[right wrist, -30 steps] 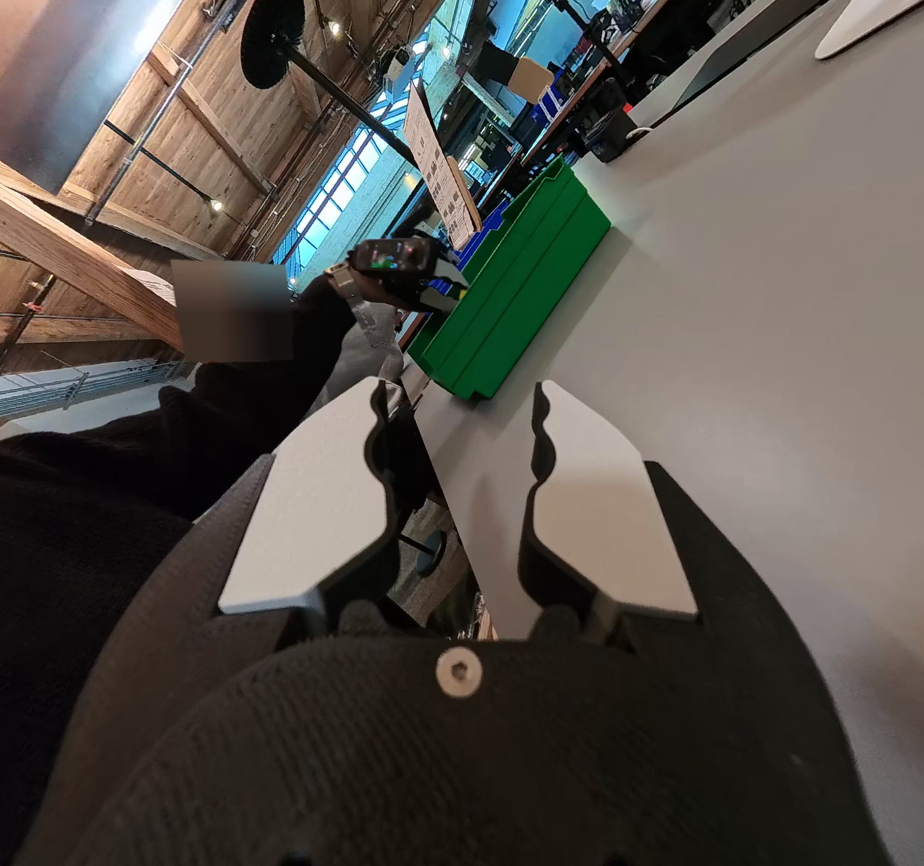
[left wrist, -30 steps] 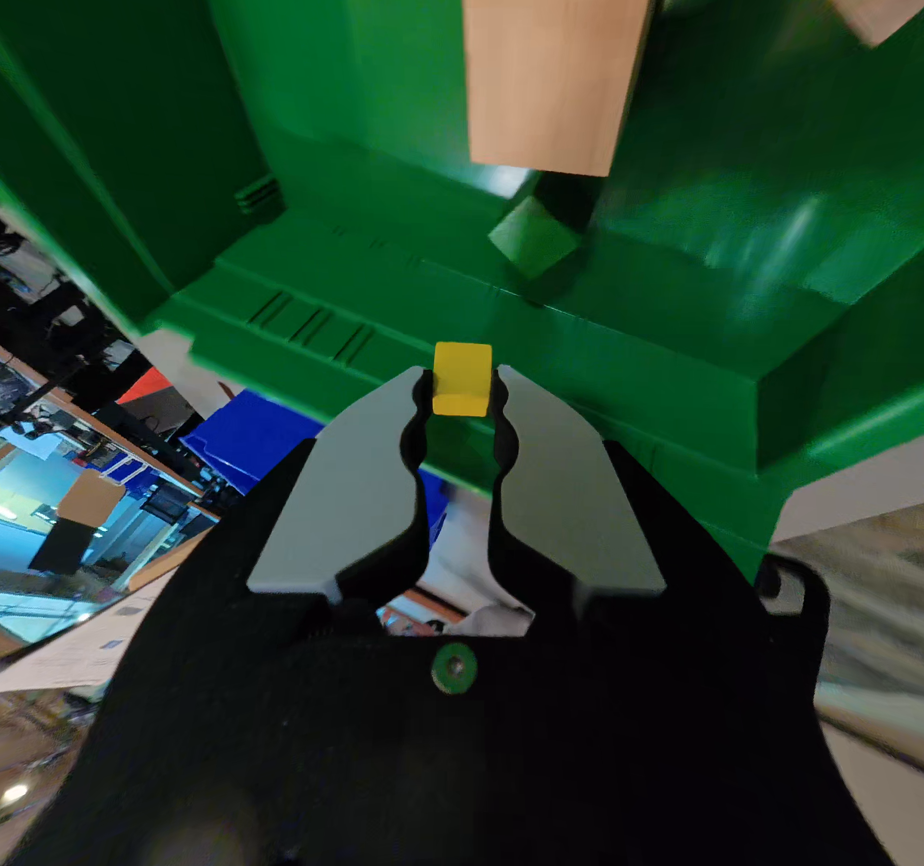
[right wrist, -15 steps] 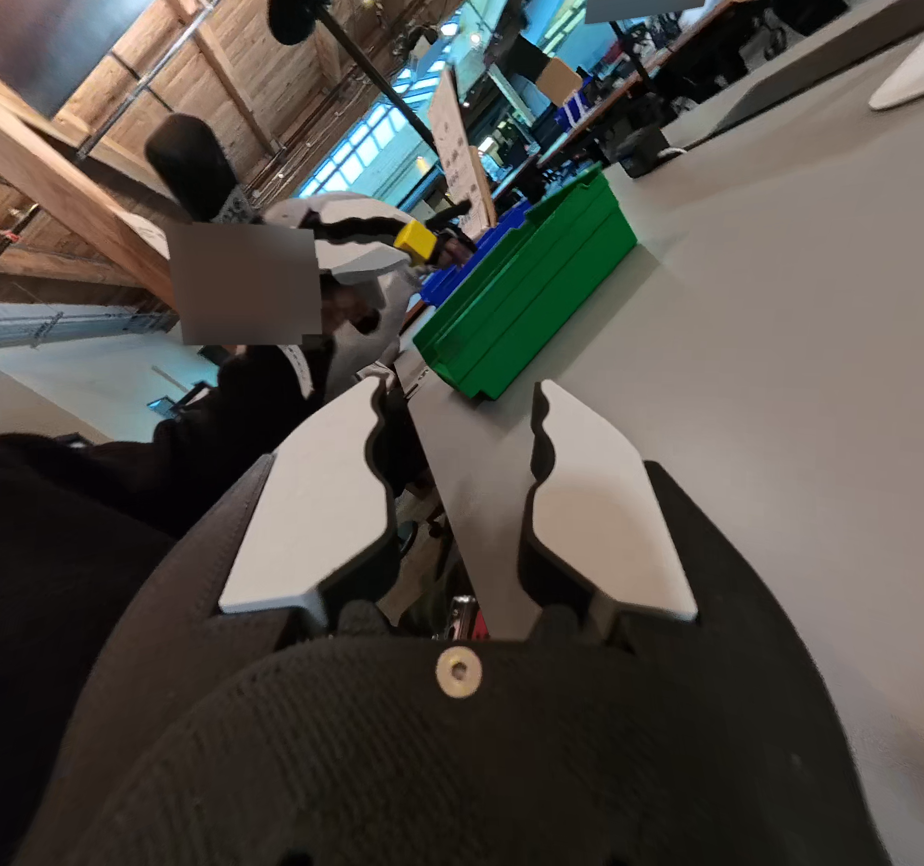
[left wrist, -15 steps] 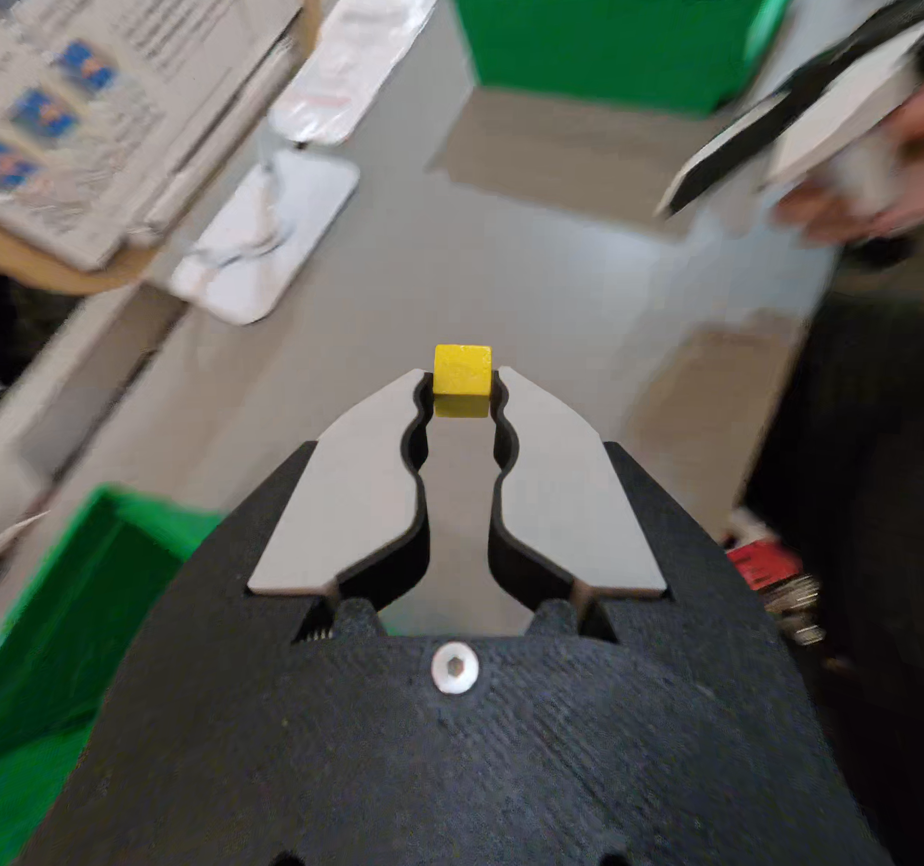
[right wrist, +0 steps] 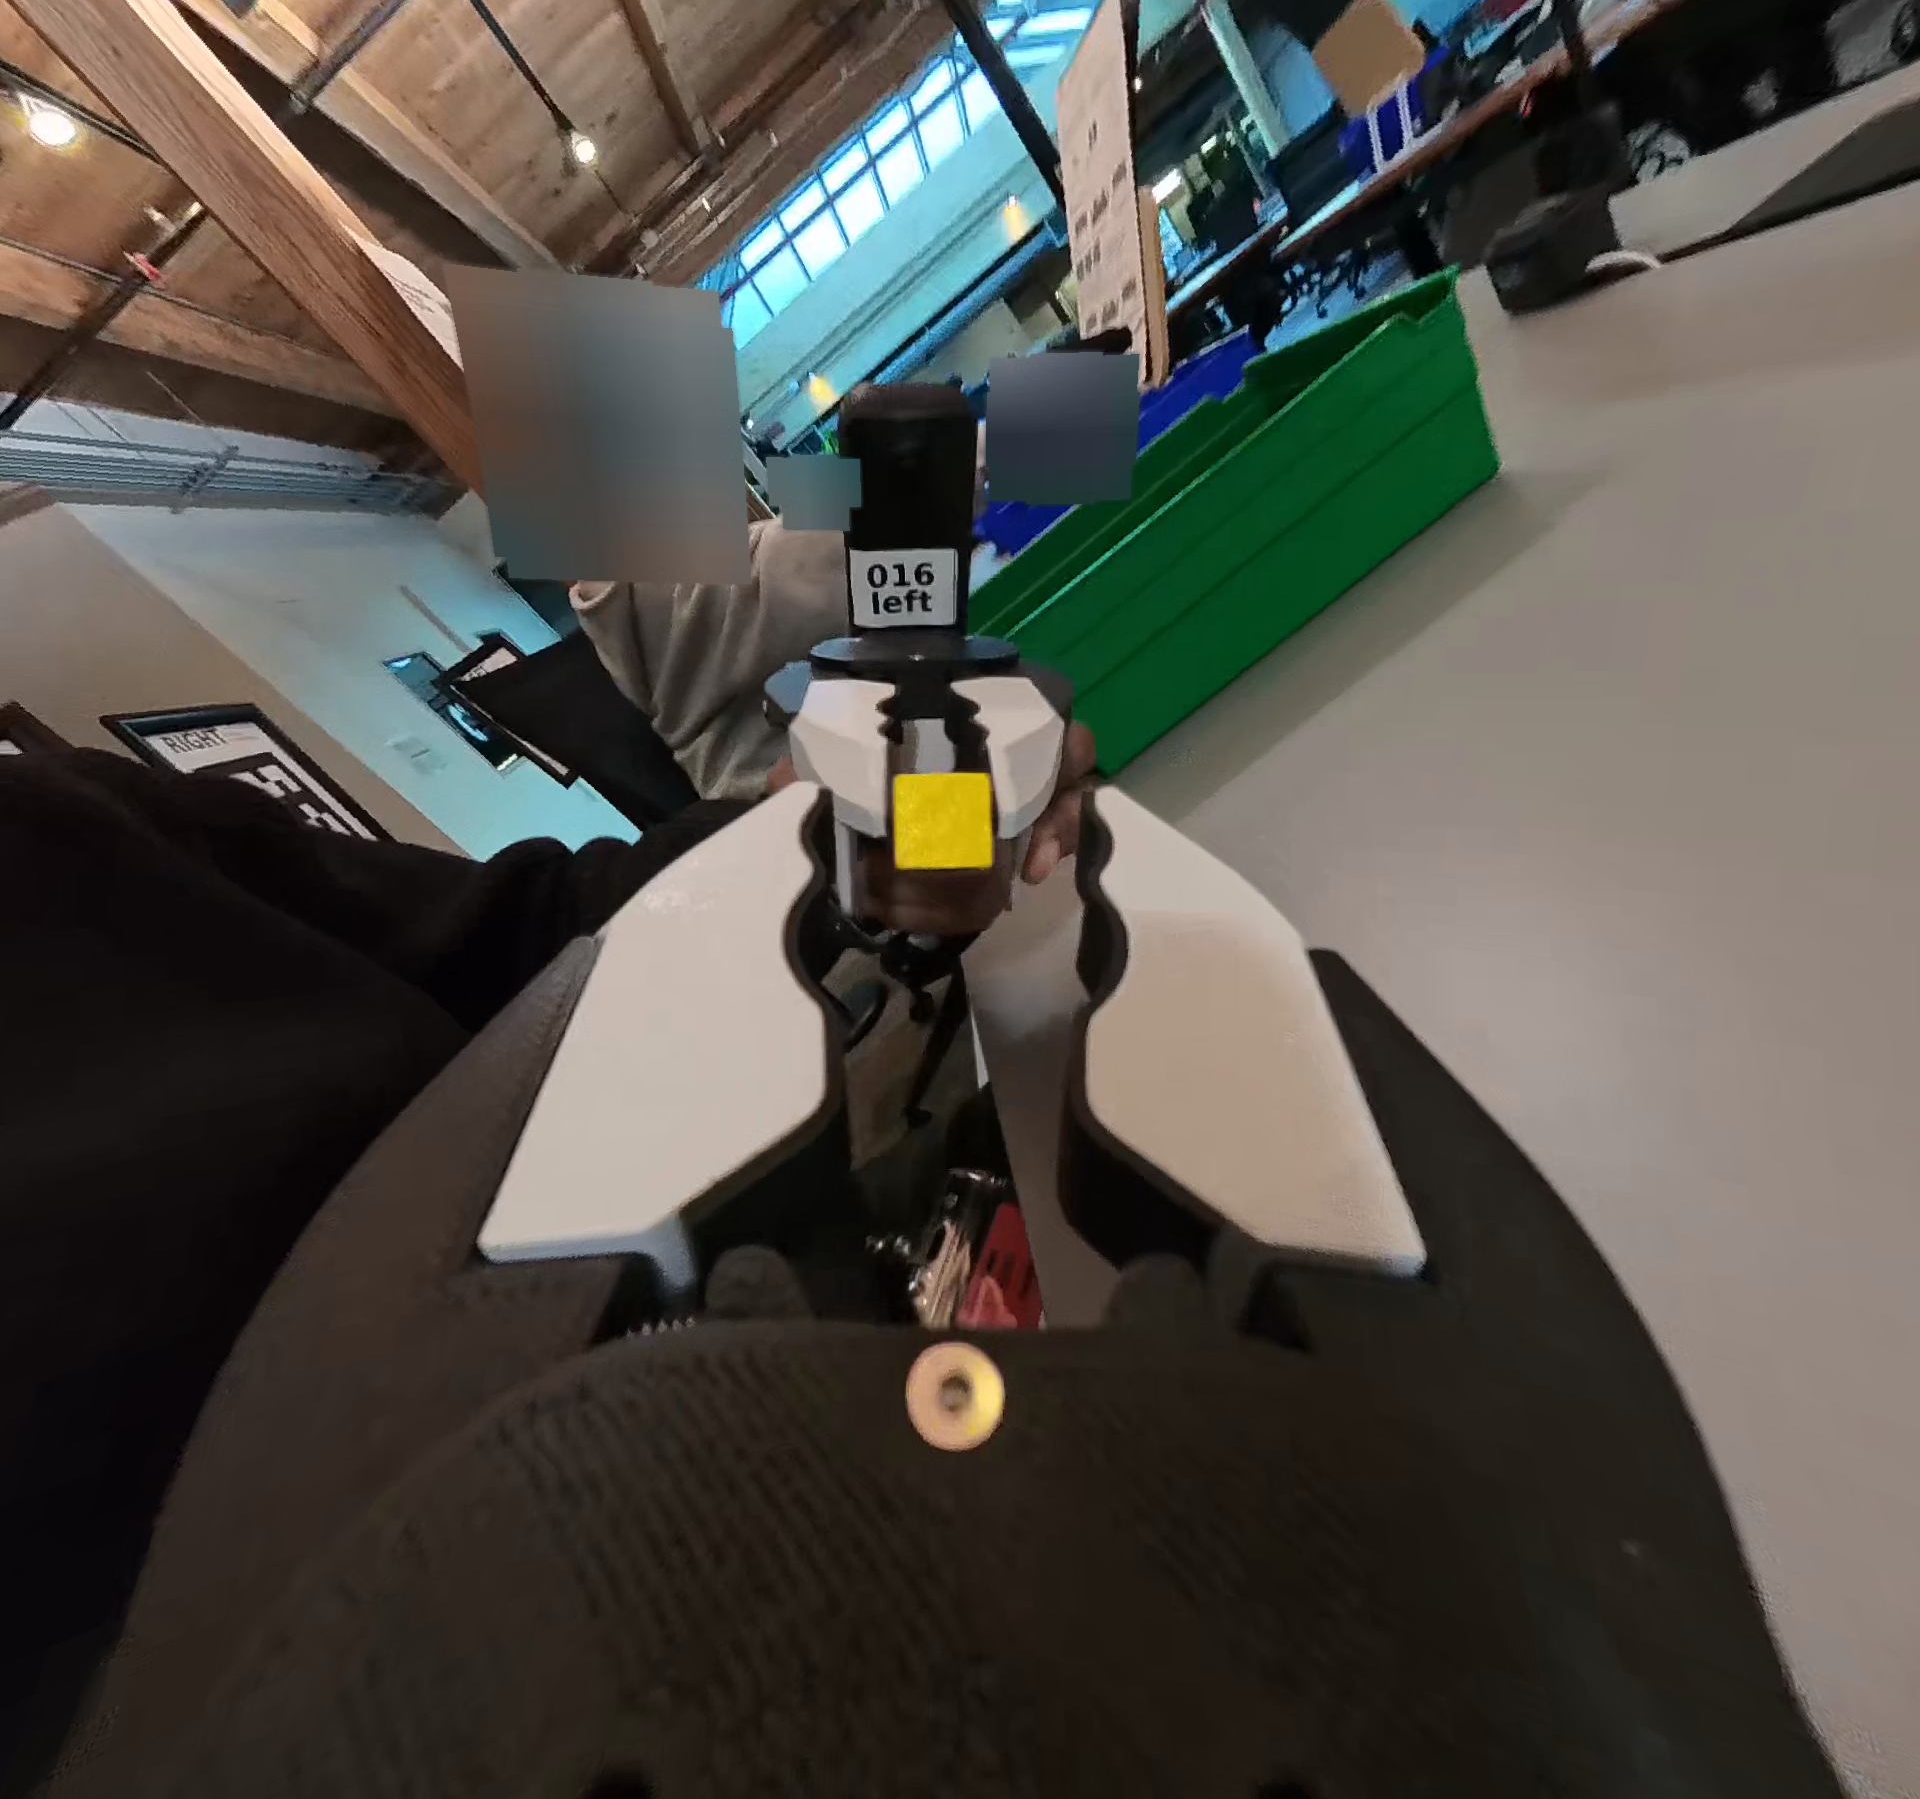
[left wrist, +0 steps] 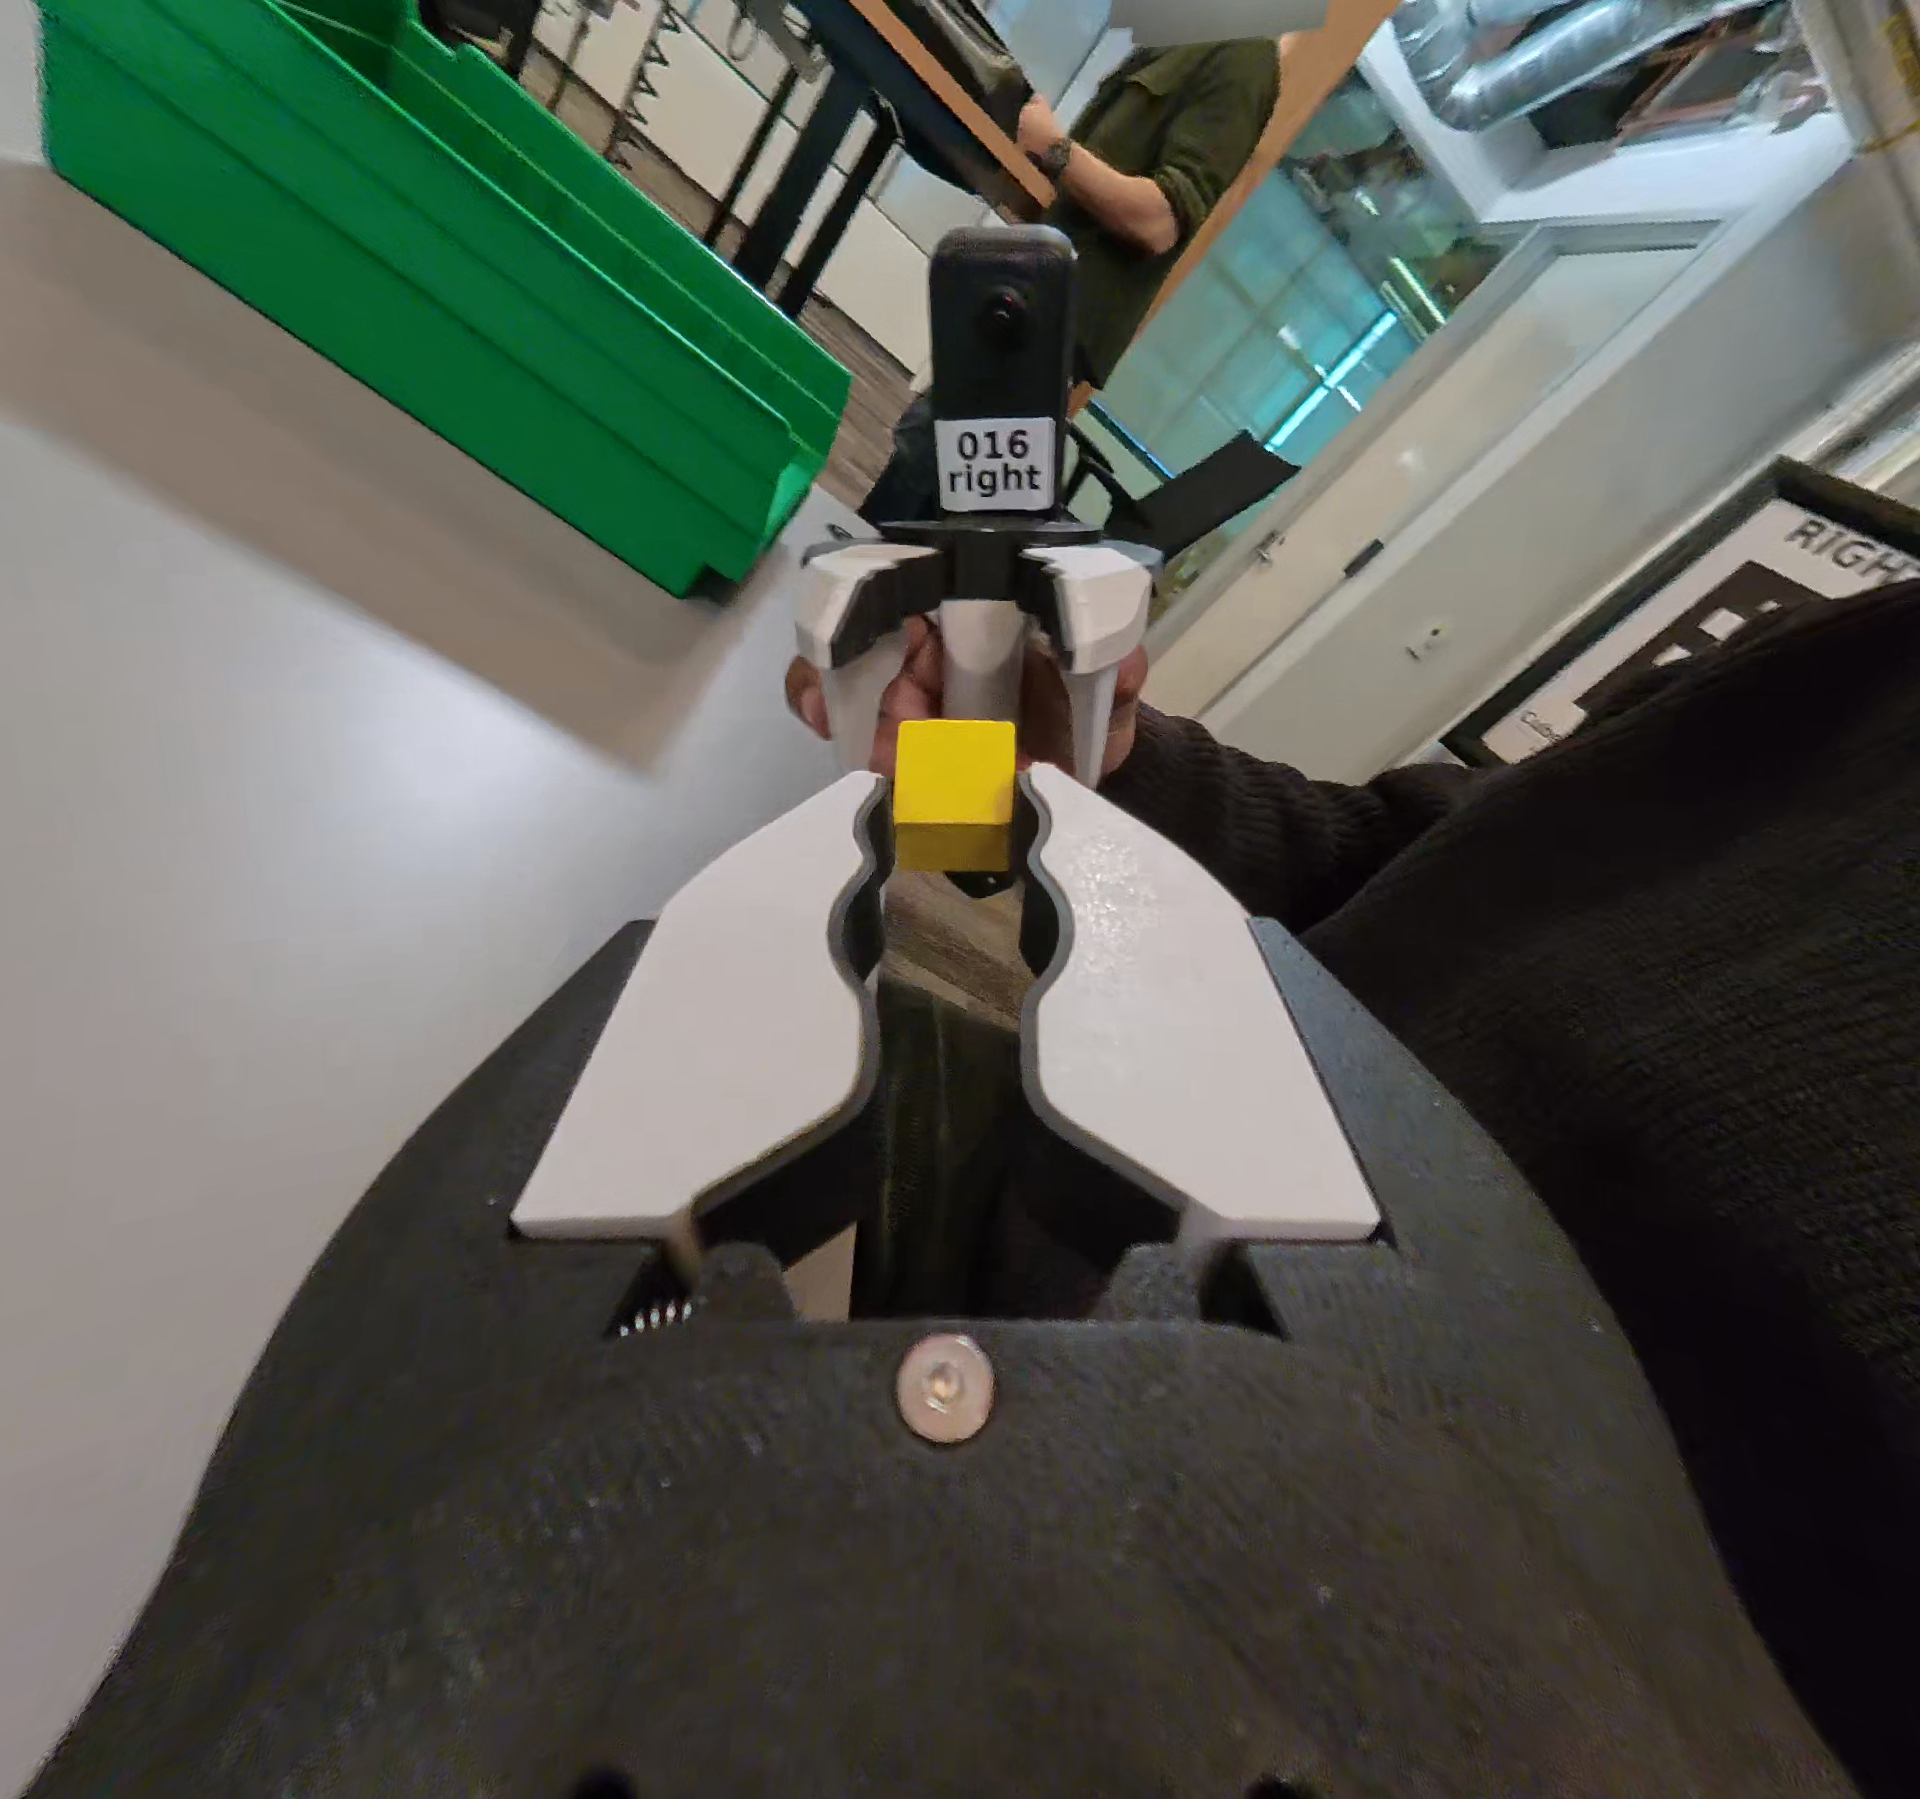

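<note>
Left claw (left wrist: 953, 791) pinches a yellow cube (left wrist: 954, 793) off the table (left wrist: 260, 814) edge, facing the wide, empty right claw (right wrist: 951, 840); green bin (left wrist: 416, 222) well apart

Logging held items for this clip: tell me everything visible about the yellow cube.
The yellow cube is small, plain and matte with crisp edges, possibly painted wood. The left gripper is shut on it, pinching two opposite sides at the very fingertips, so about half juts past them. It is held in the air beside the grey table, touching nothing else. The open right gripper faces it head-on, showing one flat square face.
</note>
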The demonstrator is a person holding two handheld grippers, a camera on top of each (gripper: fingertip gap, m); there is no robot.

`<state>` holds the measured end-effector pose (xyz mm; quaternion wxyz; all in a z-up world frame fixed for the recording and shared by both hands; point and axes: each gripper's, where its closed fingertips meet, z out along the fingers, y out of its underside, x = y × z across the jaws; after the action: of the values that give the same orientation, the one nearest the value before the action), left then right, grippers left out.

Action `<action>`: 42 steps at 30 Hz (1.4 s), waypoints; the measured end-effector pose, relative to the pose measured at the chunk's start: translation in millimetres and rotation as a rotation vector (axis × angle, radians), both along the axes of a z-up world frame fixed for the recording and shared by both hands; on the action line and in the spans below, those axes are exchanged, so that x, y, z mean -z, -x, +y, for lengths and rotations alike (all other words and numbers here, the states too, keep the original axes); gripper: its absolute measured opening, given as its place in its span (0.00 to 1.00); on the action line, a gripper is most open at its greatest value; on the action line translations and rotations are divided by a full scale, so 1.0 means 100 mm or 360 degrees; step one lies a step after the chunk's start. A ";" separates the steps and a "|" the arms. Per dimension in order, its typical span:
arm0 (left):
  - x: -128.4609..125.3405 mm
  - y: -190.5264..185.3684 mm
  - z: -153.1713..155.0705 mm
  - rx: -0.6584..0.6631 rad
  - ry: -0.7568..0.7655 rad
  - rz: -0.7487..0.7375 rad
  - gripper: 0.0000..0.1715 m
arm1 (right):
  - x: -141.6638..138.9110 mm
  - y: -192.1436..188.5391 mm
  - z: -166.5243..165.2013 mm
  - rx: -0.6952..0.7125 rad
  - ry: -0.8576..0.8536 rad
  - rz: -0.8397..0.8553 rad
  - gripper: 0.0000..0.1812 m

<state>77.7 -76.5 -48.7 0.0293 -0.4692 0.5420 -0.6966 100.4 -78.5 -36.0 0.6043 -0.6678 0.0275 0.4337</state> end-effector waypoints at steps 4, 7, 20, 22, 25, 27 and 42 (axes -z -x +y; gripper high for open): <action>0.13 0.04 -0.04 0.0071 -0.0053 0.0031 0.13 | 0.07 0.05 0.04 0.0022 0.0030 -0.0133 0.17; 0.19 0.04 0.00 0.0083 -0.0038 0.0065 0.13 | 0.09 0.04 0.04 0.0041 0.0031 -0.0200 0.14; 0.32 0.03 0.02 0.0130 0.0011 0.0119 0.13 | 0.44 0.22 0.09 -0.0120 0.0291 -0.0289 0.16; 0.35 0.02 0.02 0.0122 0.0002 0.0139 0.13 | 0.45 0.24 0.09 -0.0126 0.0300 -0.0313 0.11; 0.35 0.02 0.02 0.0130 0.0016 0.0145 0.13 | 0.46 0.23 0.08 -0.0129 0.0314 -0.0317 0.11; 0.33 0.01 0.02 0.0116 0.0034 0.0129 0.13 | 0.44 0.22 0.08 -0.0123 0.0312 -0.0301 0.11; 0.45 0.05 -0.13 0.0162 -0.0224 0.0023 0.29 | -0.63 -1.74 -0.67 0.0766 0.0129 -0.1094 0.11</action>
<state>73.0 -90.0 -93.3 0.0229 -0.4429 0.6129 -0.6540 274.7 -145.6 27.3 0.6357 -0.7713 -0.0035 0.0307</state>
